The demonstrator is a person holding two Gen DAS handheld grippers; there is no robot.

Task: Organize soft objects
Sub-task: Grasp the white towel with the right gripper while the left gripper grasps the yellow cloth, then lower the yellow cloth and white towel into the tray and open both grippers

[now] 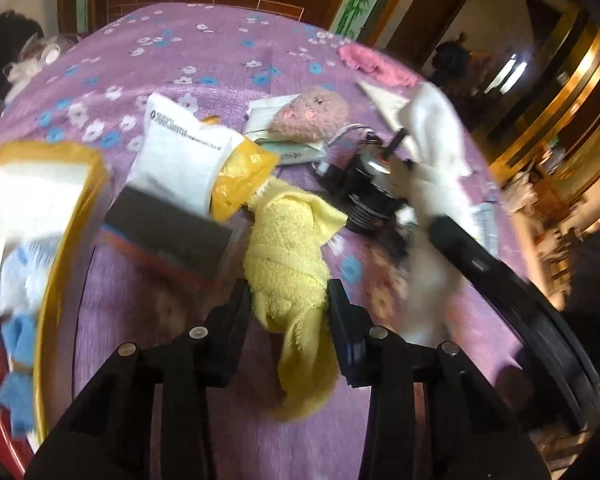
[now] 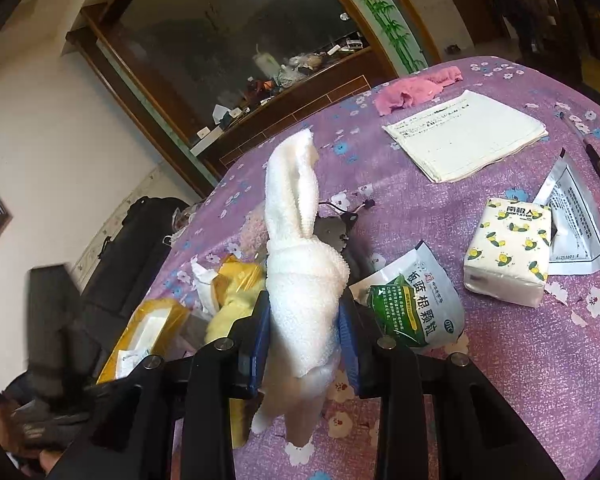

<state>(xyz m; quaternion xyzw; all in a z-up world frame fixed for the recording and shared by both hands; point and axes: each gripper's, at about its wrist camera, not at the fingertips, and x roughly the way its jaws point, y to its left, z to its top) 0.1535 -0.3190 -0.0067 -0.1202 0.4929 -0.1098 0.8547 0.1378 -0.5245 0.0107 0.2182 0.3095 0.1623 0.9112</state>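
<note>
While the purple flowered tablecloth (image 2: 500,360) spreads under everything, my two grippers each hold a towel animal above it. On my far left a yellow-rimmed container (image 1: 82,184) with white and blue soft things inside sits at the table's edge, blurred in the left wrist view. Across the cloth lies a stack of white printed papers (image 2: 468,136), with a crumpled pink cloth (image 2: 412,88) just beyond it. Nearer are a tissue pack (image 2: 508,252) printed with yellow fruit, a silver pouch (image 2: 580,216) touching its far side, and a green and white medicine sachet (image 2: 416,304) just right of my right fingers. My left gripper (image 1: 288,304) is closed narrowly on the yellow towel toy (image 1: 288,256), fingers pinching its middle while its tail hangs down between them and its upper end points toward a yellow and white packet (image 1: 188,164). My right gripper (image 2: 304,328) clamps the white towel rabbit (image 2: 300,272) at its body, ears standing upright above the fingers. A pink plush piece (image 1: 312,112) lies farther back, near a dark metal gadget (image 1: 364,192) in the middle of the table. A pen (image 2: 598,164) lies by the far right edge.
</note>
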